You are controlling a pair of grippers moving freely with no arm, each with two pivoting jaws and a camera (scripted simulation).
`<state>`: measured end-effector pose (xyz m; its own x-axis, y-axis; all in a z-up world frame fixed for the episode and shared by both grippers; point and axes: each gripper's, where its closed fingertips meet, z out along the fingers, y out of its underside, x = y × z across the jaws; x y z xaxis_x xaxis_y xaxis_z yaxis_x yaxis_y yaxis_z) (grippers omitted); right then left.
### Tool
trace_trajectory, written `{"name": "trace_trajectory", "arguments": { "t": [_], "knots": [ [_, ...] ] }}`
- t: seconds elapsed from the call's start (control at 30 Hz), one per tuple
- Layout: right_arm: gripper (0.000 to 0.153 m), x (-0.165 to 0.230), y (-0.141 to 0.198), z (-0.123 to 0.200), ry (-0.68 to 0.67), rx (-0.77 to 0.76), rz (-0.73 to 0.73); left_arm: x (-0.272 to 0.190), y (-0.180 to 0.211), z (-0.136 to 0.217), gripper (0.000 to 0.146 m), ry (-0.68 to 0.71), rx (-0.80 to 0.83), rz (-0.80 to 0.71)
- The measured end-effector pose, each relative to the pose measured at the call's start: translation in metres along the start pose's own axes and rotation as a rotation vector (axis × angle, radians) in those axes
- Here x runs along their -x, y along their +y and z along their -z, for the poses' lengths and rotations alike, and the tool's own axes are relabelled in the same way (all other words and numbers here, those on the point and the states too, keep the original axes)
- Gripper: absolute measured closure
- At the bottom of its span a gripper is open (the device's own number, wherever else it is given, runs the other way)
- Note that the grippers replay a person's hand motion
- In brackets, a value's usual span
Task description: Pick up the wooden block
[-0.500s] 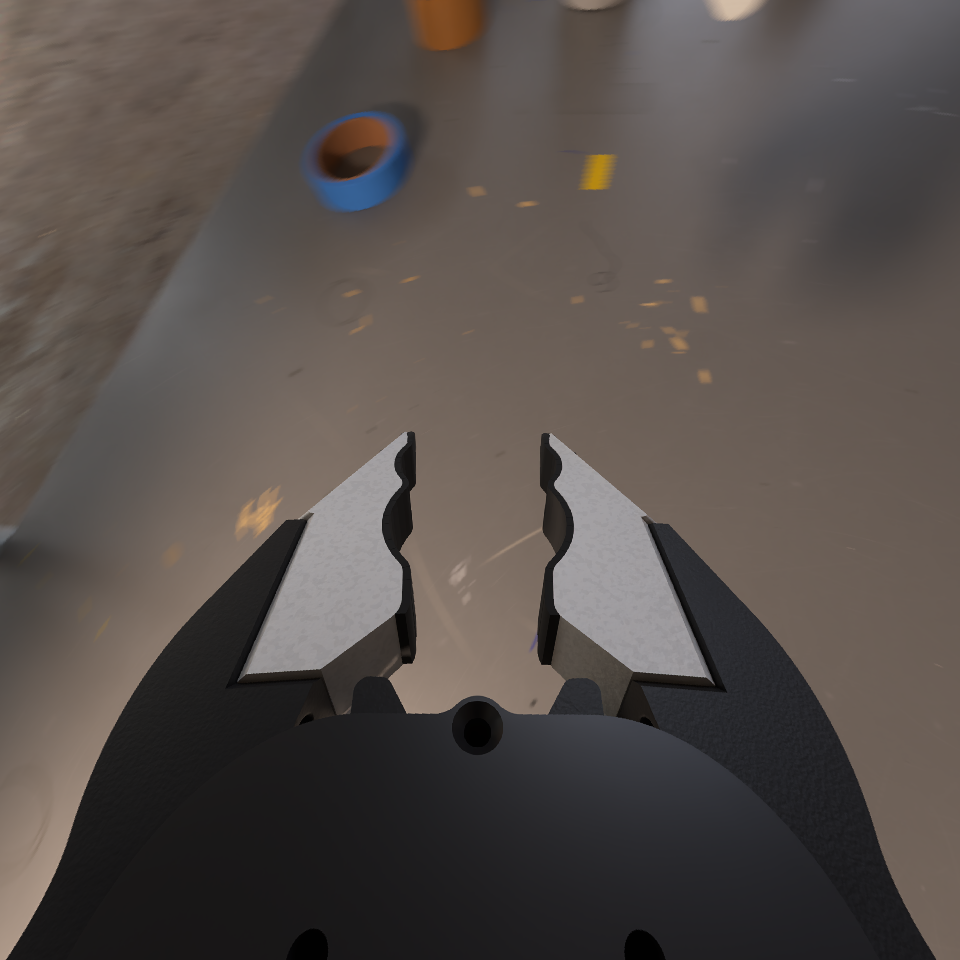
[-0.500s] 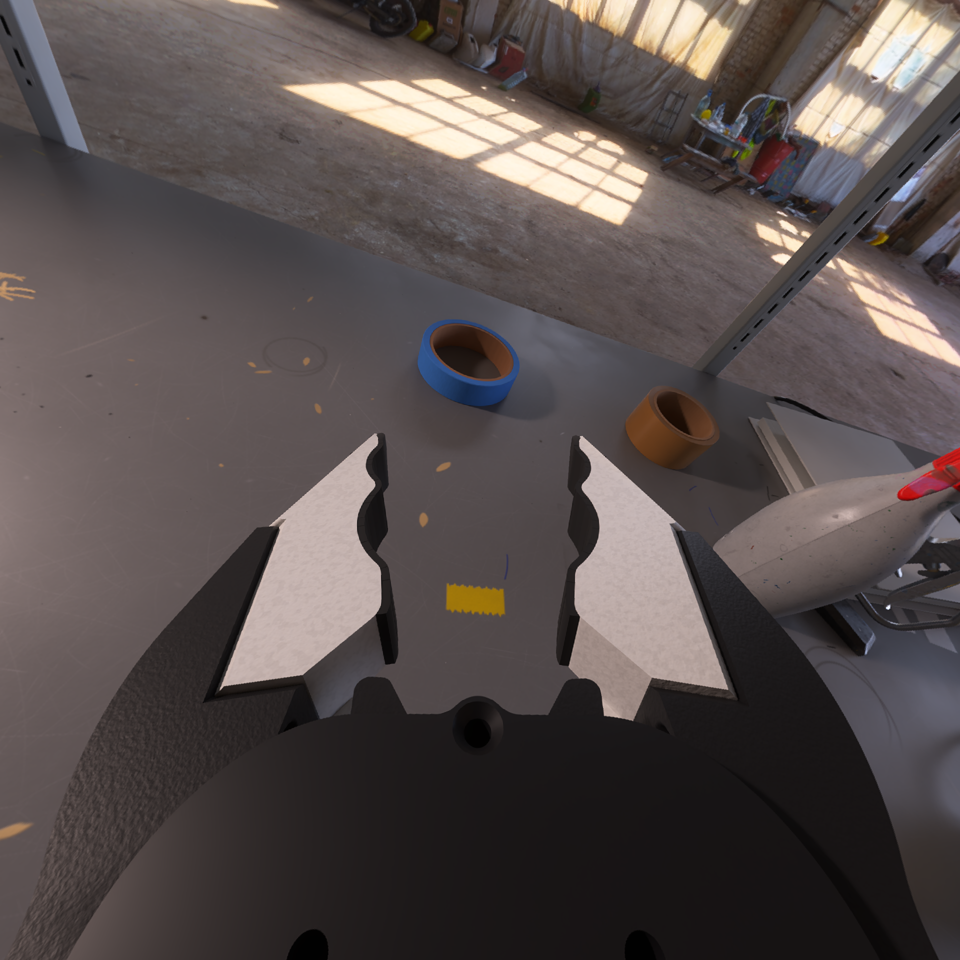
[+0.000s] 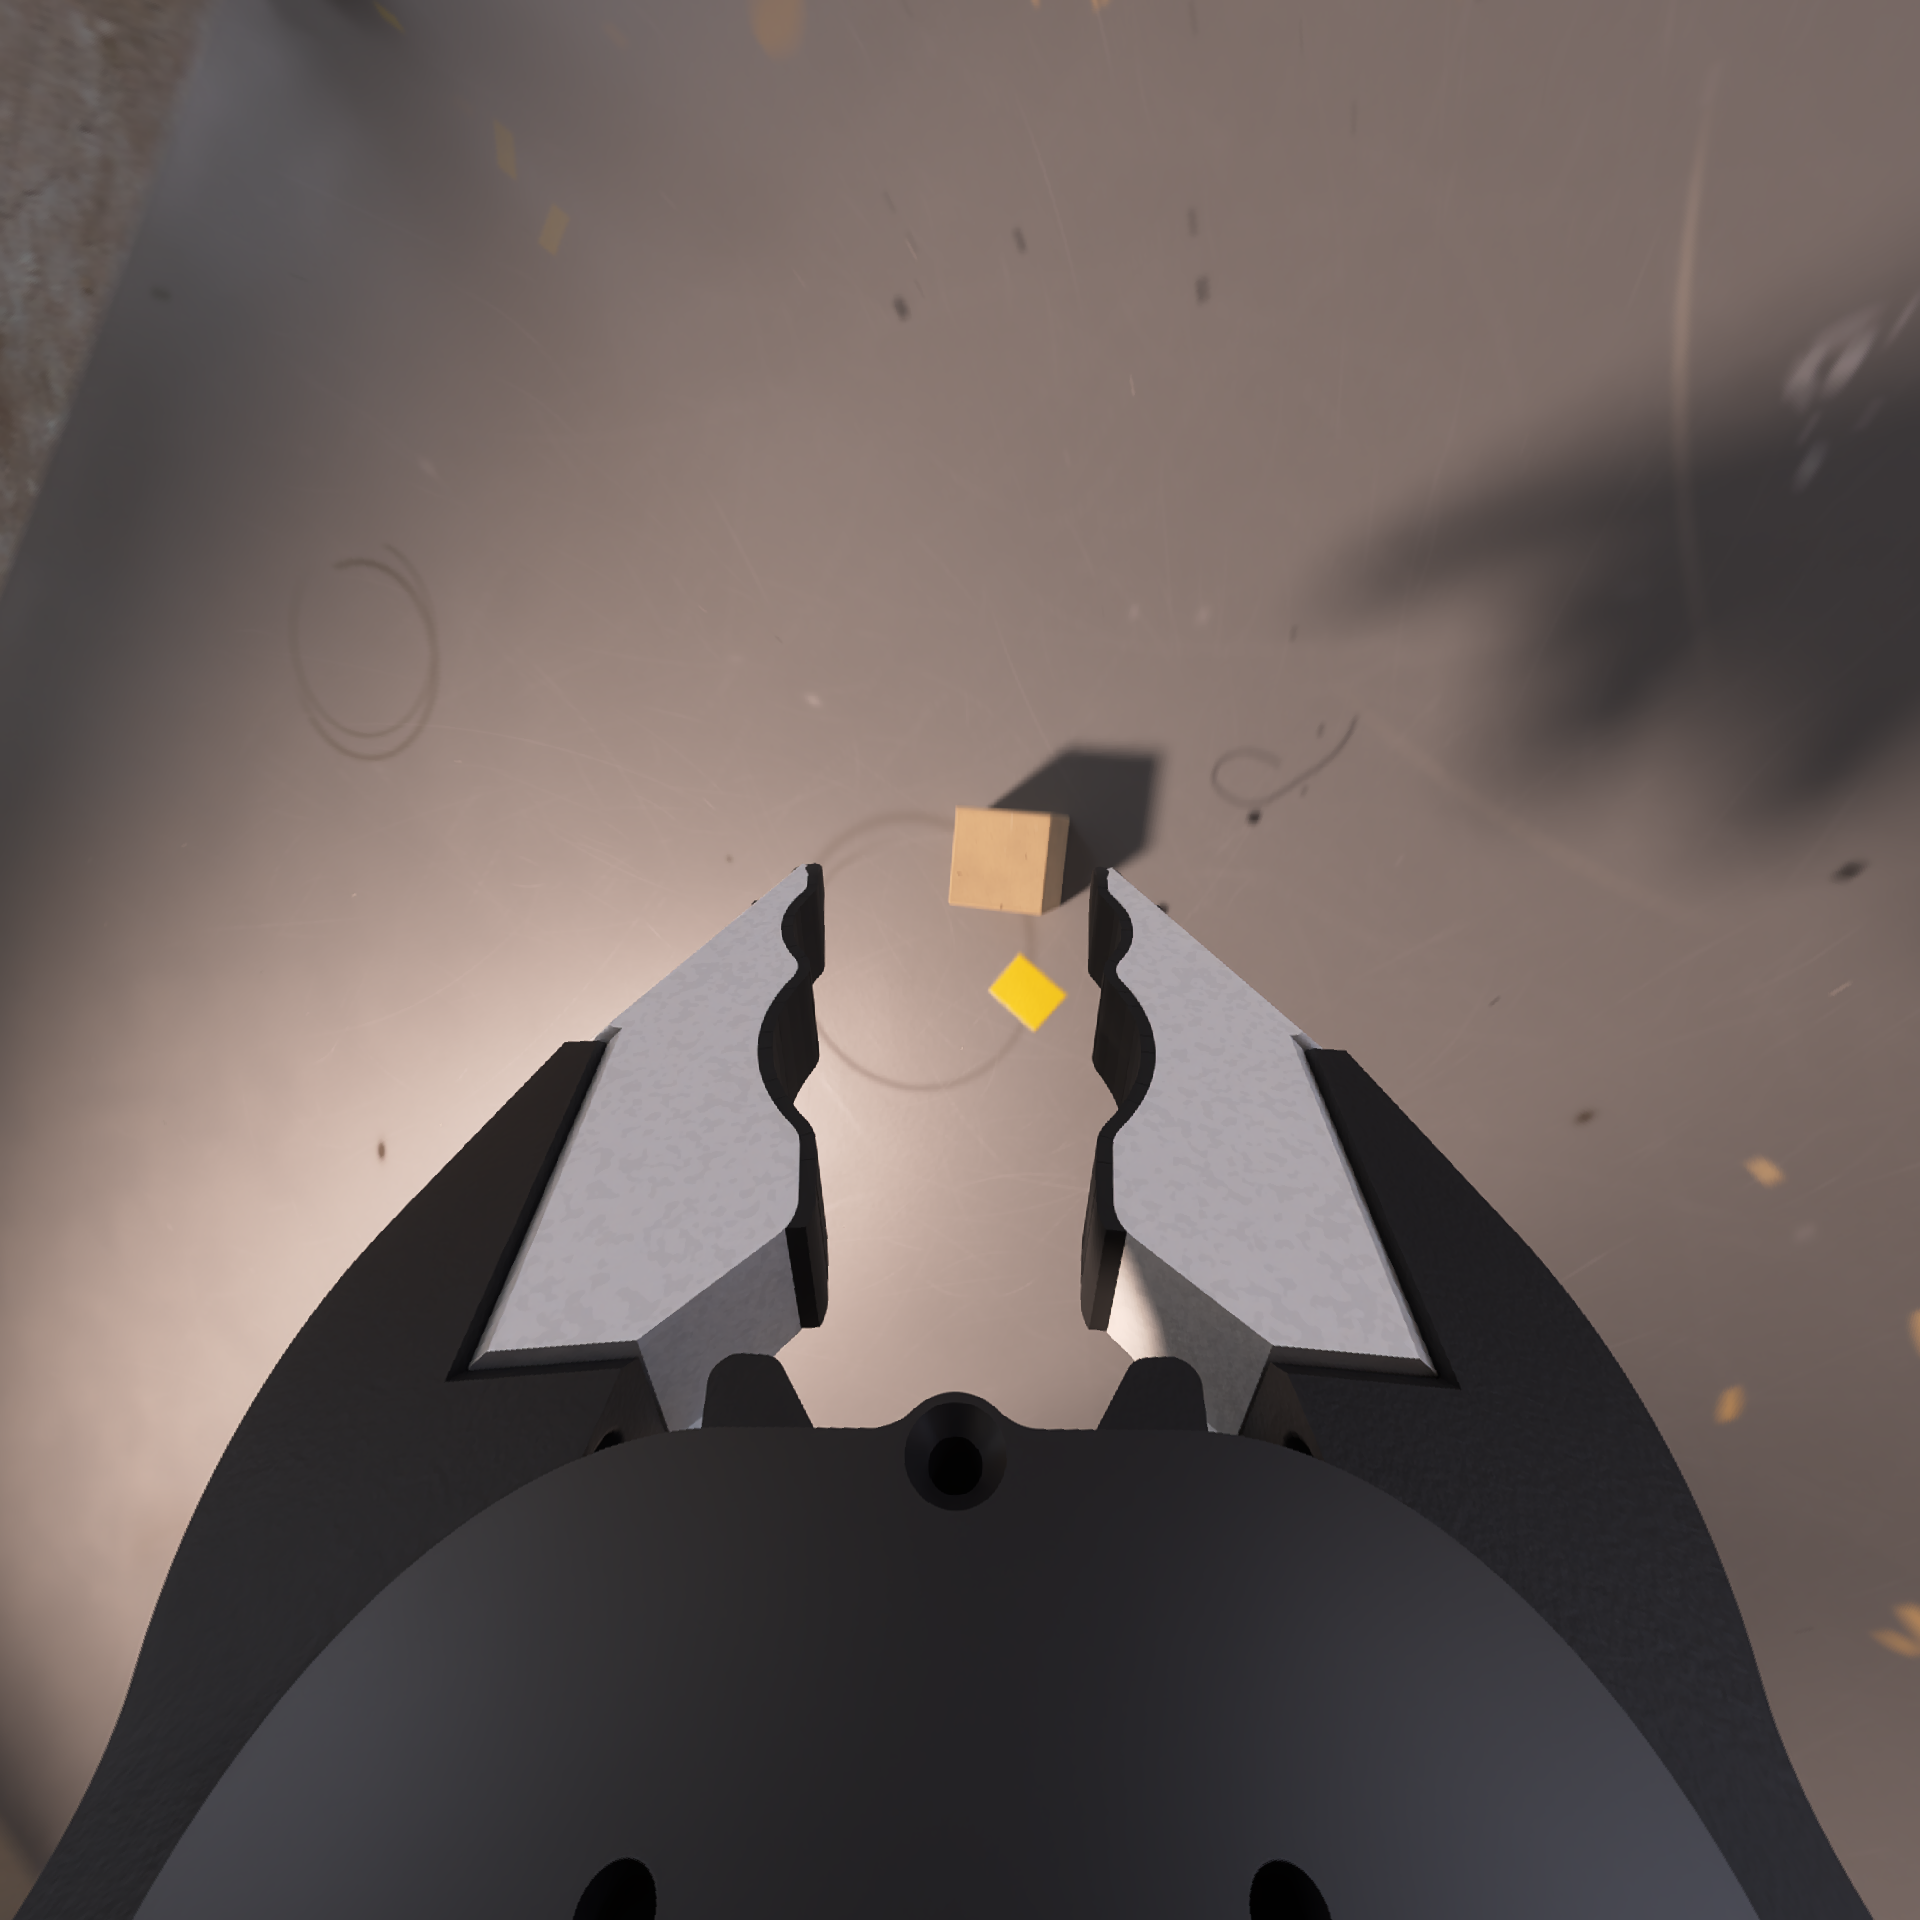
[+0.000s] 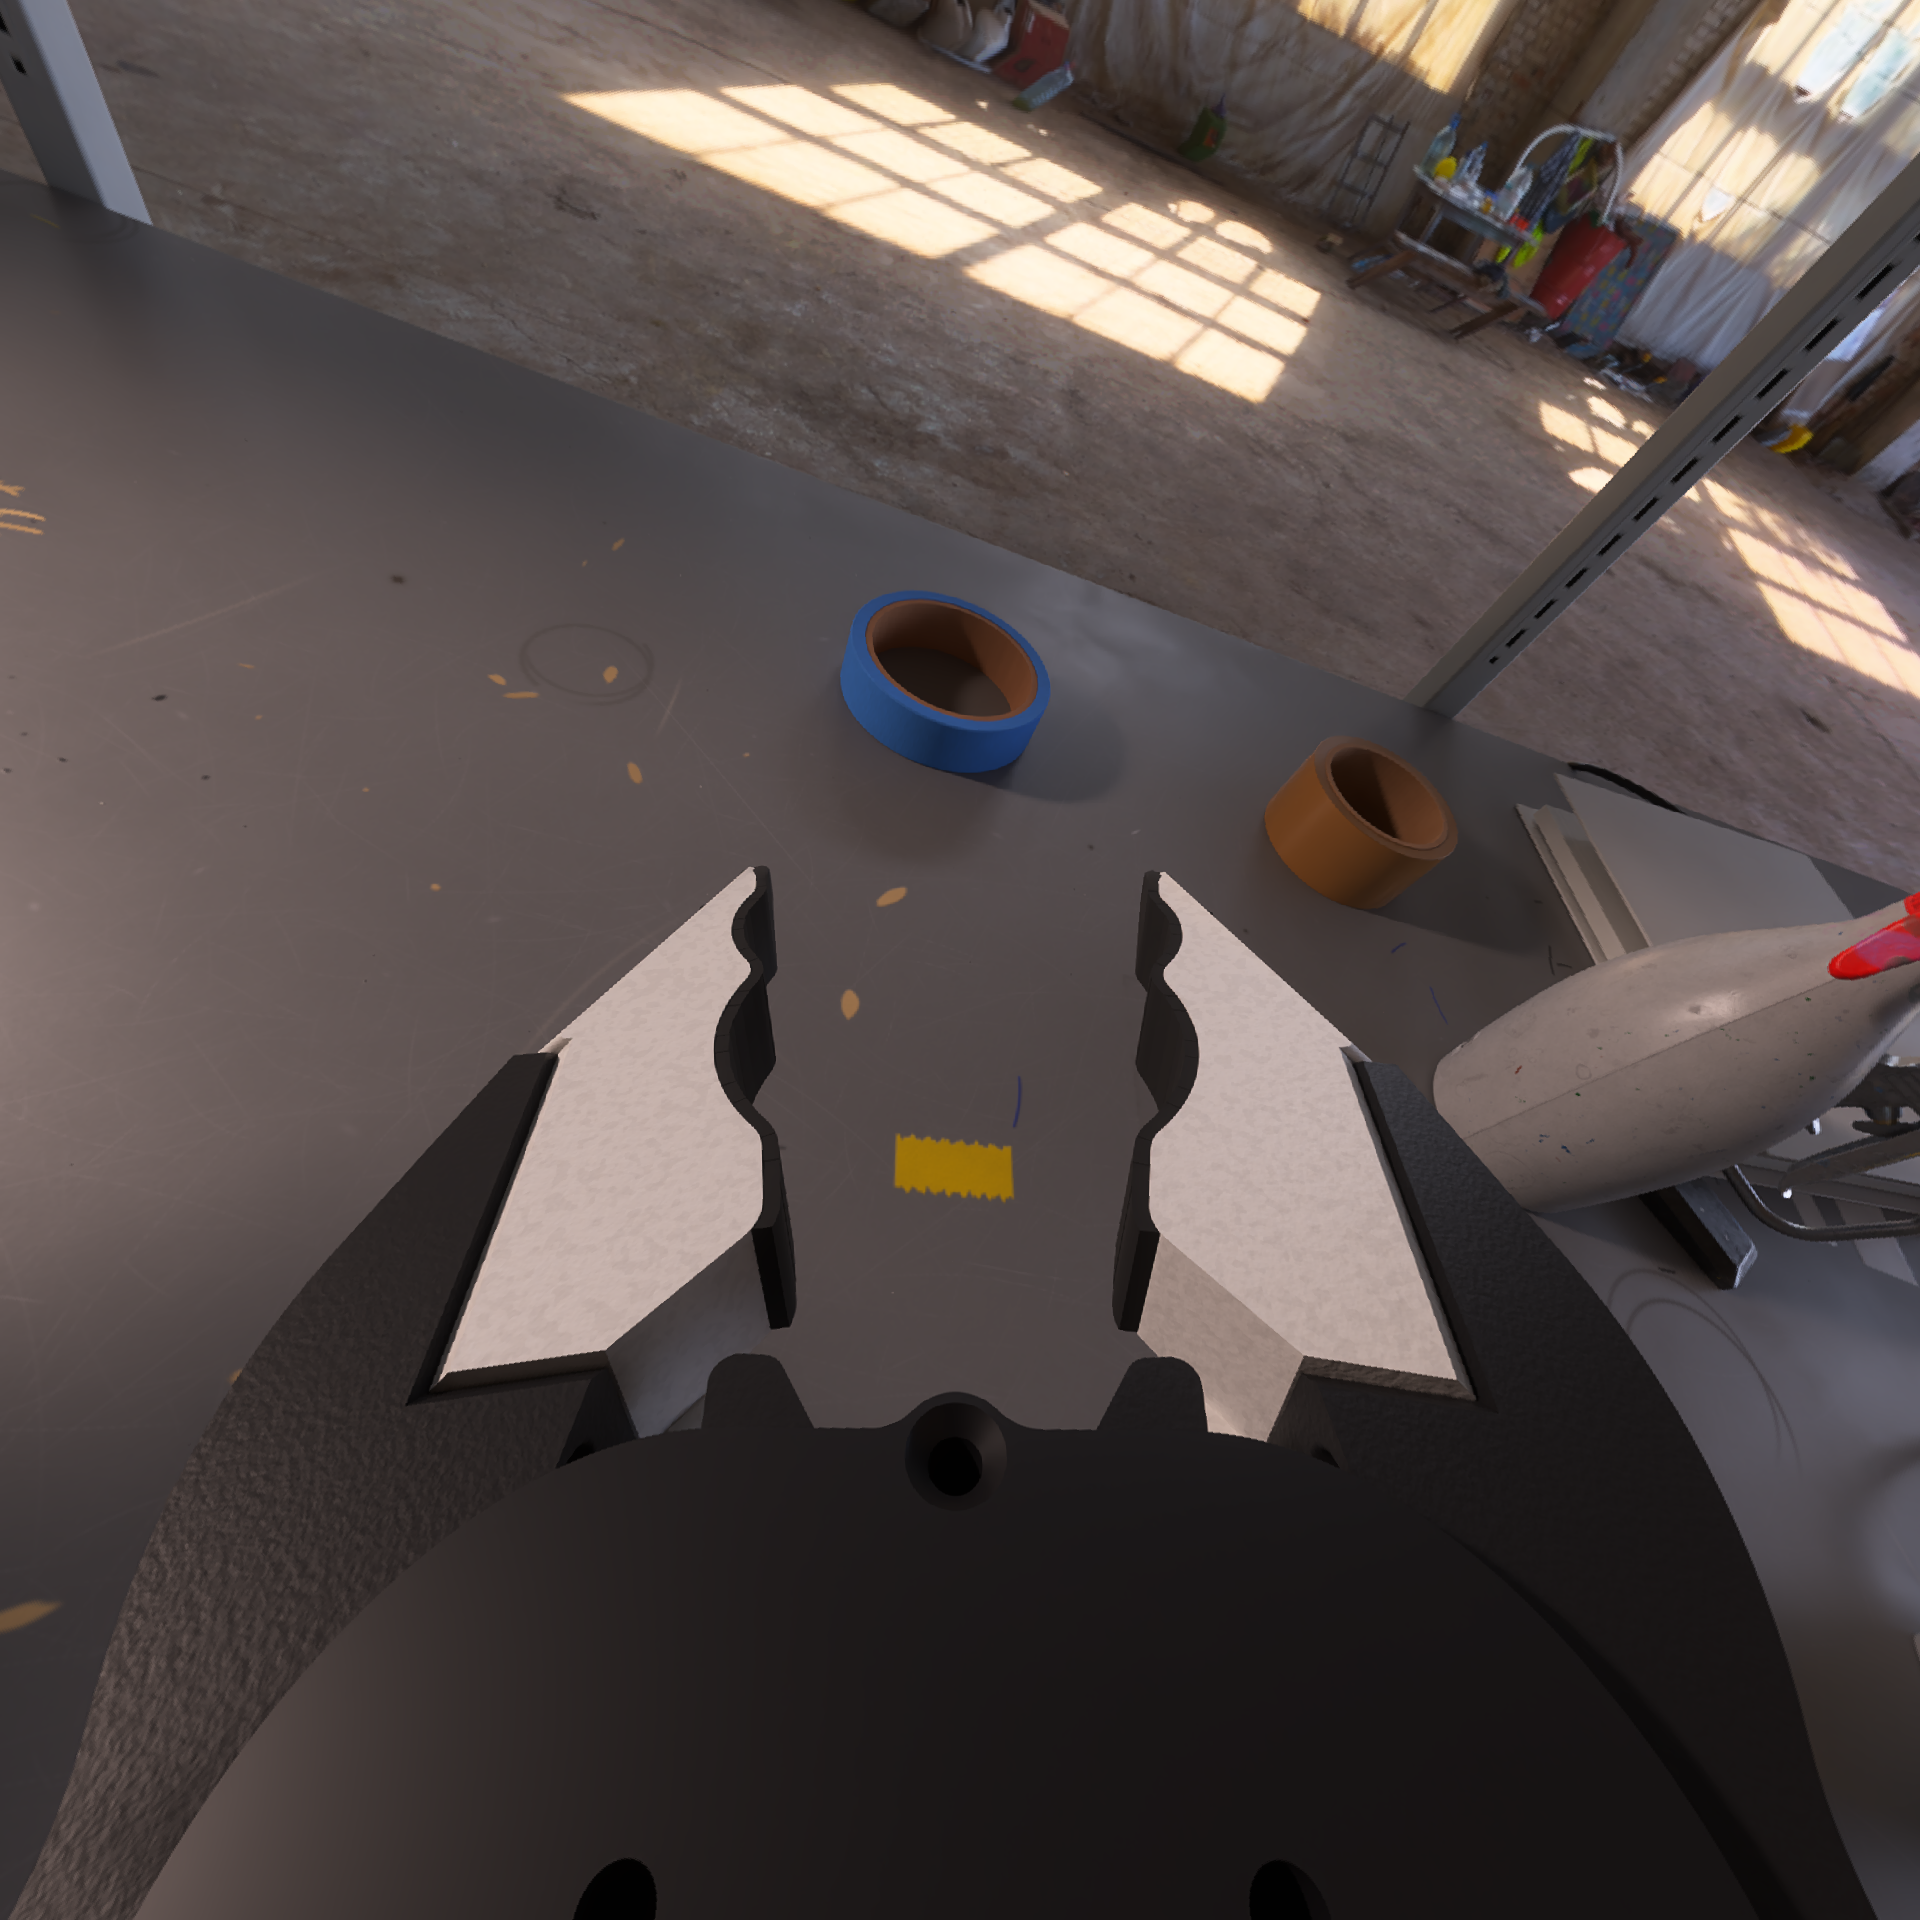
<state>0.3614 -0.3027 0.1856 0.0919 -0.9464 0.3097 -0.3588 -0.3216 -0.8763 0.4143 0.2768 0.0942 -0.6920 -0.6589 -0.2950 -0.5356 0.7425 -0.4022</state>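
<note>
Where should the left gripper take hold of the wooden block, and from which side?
Probably across the wooden block's two upright side faces, coming down from above. It sits flat and free on the table, narrower than the left gripper's open gap, slightly right of centre.

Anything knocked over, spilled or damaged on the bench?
Nothing stands out. The wooden block sits flat and intact; the blue tape roll and brown tape roll lie flat. The table just shows scuffs and paint flecks.
</note>
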Motion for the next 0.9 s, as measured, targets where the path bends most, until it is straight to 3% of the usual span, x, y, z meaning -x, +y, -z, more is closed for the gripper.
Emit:
{"name": "trace_trajectory", "arguments": {
  "t": [0.13, 0.63, 0.9],
  "knots": [
    [0.082, 0.001, 0.002, -0.002, -0.007, 0.006, -0.001, -0.006, 0.016, -0.029, 0.096, 0.027, 0.061, -0.103],
    [0.082, 0.006, 0.004, -0.005, -0.034, 0.017, -0.001, -0.013, 0.031, -0.067, 0.102, 0.135, 0.099, -0.058],
    [0.082, 0.009, 0.006, -0.007, -0.047, 0.034, 0.012, -0.012, 0.032, -0.067, 0.117, 0.161, 0.087, -0.014]
  ]
}}
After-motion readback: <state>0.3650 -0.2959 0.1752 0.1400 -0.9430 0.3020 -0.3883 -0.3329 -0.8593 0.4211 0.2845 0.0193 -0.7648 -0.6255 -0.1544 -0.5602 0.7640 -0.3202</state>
